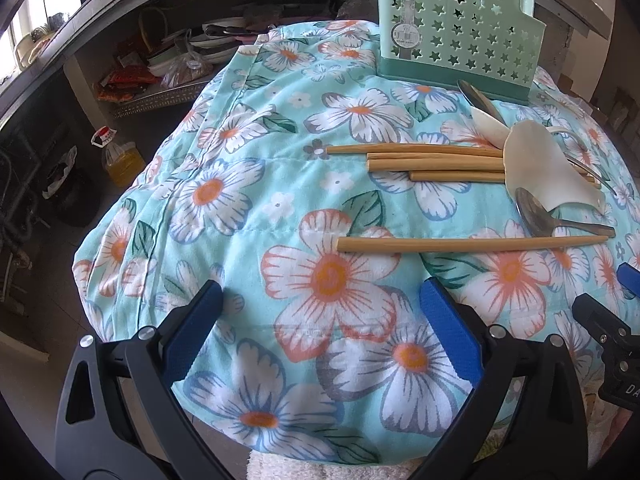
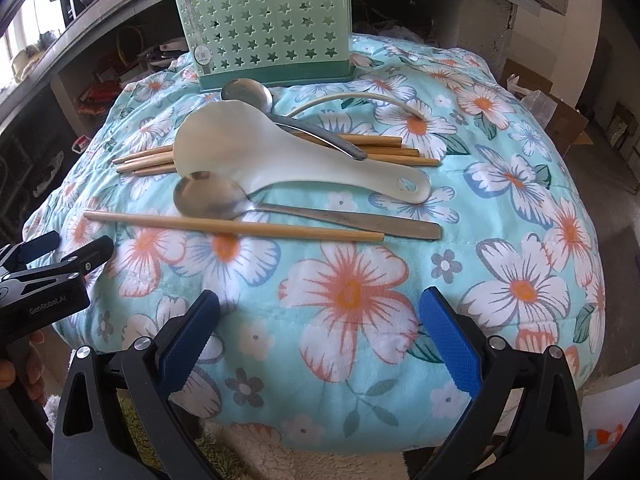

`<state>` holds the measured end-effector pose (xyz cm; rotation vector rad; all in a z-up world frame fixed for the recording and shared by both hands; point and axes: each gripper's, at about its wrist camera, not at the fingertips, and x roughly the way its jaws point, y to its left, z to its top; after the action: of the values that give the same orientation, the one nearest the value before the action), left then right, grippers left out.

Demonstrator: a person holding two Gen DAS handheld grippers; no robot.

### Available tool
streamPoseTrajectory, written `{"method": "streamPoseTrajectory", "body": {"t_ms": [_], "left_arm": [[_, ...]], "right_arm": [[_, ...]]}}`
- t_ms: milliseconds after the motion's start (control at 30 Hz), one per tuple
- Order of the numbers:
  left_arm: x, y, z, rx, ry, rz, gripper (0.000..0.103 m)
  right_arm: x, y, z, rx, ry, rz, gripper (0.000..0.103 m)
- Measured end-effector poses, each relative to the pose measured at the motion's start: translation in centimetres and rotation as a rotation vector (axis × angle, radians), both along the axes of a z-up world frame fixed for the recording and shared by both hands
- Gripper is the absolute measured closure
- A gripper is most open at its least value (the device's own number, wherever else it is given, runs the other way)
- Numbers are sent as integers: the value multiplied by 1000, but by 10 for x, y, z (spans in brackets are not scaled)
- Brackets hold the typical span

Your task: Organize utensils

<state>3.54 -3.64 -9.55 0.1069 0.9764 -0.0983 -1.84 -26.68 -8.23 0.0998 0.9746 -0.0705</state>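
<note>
Chopsticks (image 2: 276,151), two metal spoons (image 2: 212,196), rice paddle (image 2: 256,160) on floral cloth (image 2: 500,200); green caddy (image 2: 264,32) behind. Left gripper (image 1: 322,304), right gripper (image 2: 320,312): both spread wide, empty.

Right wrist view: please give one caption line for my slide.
Open right gripper above spoons, chopsticks and a green holder.

cloth (image 2: 500,240): turquoise floral | caddy (image 2: 264,28): mint, star-cut | chopsticks (image 2: 232,226): tan | fingers (image 2: 450,340): blue

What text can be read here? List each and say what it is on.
"GenRobot.AI": on the left gripper's black body.
"DA", cut off at the frame edge: on the right gripper's body.
Round sticker and strip label on the green holder: too blurred to read.
</note>
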Motion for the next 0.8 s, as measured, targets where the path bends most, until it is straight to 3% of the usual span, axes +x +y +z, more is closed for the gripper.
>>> {"method": "streamPoseTrajectory", "body": {"t_ms": [100, 200, 300, 367, 467, 567, 800], "left_arm": [[2, 2, 3, -13, 31, -7, 7], [0, 2, 19, -11, -22, -17, 9], [-3, -10, 47, -81, -116, -110, 11], [-1, -26, 58, -146, -128, -205, 23], [7, -55, 59, -244, -58, -343, 43], [15, -76, 48, -289, 24, -429, 58], [37, -74, 18, -384, 205, -397, 79]], "right_arm": [[-4, -2, -2, 23, -24, 30, 5], [-10, -5, -3, 33, -60, 66, 5], [-13, -9, -2, 63, -77, 93, 5], [-15, -15, -2, 107, -91, 97, 5], [-15, -23, 0, 169, -101, 90, 5], [-17, -26, 1, 202, -112, 88, 5], [-21, -27, -1, 208, -129, 79, 5]]}}
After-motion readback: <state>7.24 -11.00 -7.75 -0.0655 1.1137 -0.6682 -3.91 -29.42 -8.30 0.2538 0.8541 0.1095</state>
